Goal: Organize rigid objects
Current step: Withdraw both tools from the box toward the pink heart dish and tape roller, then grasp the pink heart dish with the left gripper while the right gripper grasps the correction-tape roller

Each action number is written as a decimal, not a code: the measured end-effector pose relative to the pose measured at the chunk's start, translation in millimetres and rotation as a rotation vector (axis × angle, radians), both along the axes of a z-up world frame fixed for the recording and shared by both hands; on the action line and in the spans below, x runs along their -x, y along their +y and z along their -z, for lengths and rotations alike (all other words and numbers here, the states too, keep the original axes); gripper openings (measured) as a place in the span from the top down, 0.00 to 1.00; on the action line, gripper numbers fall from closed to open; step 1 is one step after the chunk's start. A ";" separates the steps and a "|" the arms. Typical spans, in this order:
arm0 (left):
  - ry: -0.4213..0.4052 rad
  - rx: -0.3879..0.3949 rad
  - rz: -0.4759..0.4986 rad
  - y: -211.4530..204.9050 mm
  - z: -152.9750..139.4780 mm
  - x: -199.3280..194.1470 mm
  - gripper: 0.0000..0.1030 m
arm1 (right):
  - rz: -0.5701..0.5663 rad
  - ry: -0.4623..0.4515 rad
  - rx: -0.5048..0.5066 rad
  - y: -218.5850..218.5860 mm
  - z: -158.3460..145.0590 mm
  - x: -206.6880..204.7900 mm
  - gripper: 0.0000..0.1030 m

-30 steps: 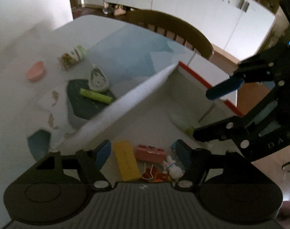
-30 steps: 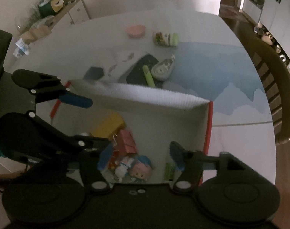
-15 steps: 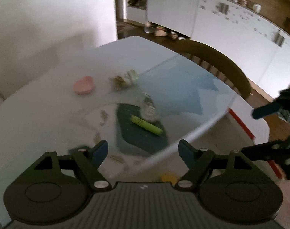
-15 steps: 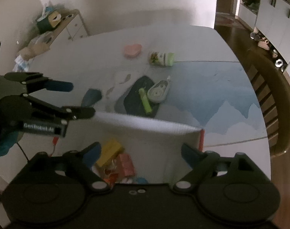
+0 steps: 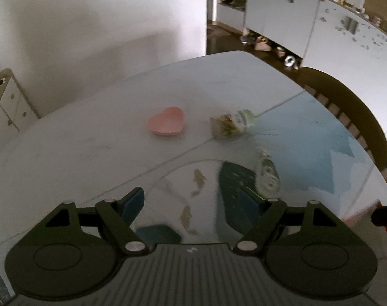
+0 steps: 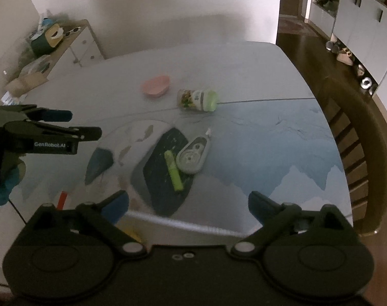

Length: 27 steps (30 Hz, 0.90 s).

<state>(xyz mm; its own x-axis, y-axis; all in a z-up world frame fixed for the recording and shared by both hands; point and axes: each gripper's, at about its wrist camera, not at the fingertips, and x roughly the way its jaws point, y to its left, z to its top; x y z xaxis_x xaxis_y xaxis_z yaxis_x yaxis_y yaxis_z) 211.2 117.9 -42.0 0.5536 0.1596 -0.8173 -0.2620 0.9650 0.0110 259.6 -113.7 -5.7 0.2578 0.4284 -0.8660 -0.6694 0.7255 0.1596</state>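
Observation:
On the table lie a pink heart-shaped dish (image 5: pixel 166 125) (image 6: pixel 156 86), a green-lidded jar (image 5: pixel 231 125) (image 6: pixel 197 100) on its side, a grey correction-tape dispenser (image 5: pixel 268 176) (image 6: pixel 193 156) and a green highlighter (image 6: pixel 173 170). The highlighter rests on a dark patch of the mat (image 6: pixel 165 173). My left gripper (image 5: pixel 190 200) (image 6: pixel 82 123) is open and empty, well short of the dish. My right gripper (image 6: pixel 188 202) hovers over the white rim of the storage box (image 6: pixel 193 225), short of the highlighter. Its jaws are opening with nothing between them.
A yellow item (image 6: pixel 131 230) shows inside the box. A wooden chair (image 6: pixel 356 153) stands at the table's right edge. A low cabinet (image 6: pixel 73 48) with clutter stands at the back left. White cupboards (image 5: pixel 320 30) line the far wall.
Both grippers have drawn back from inside the box and swung toward the objects on the table. Both now stand wider, and the box contents have dropped out of view.

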 end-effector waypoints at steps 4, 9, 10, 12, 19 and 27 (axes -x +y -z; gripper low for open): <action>0.019 -0.013 -0.041 16.2 10.7 -23.2 0.22 | 0.007 0.025 0.018 16.9 11.4 -20.3 0.01; 0.046 -0.023 -0.081 32.9 24.5 -54.5 0.22 | 0.007 0.059 0.039 35.1 27.6 -45.0 0.01; 0.050 -0.027 -0.086 35.8 27.5 -61.2 0.22 | 0.006 0.062 0.046 39.0 31.1 -49.6 0.01; 0.060 -0.030 -0.102 41.4 33.9 -74.7 0.22 | 0.010 0.076 0.049 45.1 37.8 -59.4 0.01; 0.077 -0.036 -0.129 62.2 57.7 -117.3 0.22 | 0.037 0.123 0.064 64.3 63.4 -92.5 0.01; 0.095 -0.066 -0.149 80.8 85.7 -151.5 0.22 | 0.026 0.151 0.099 86.3 91.1 -110.4 0.03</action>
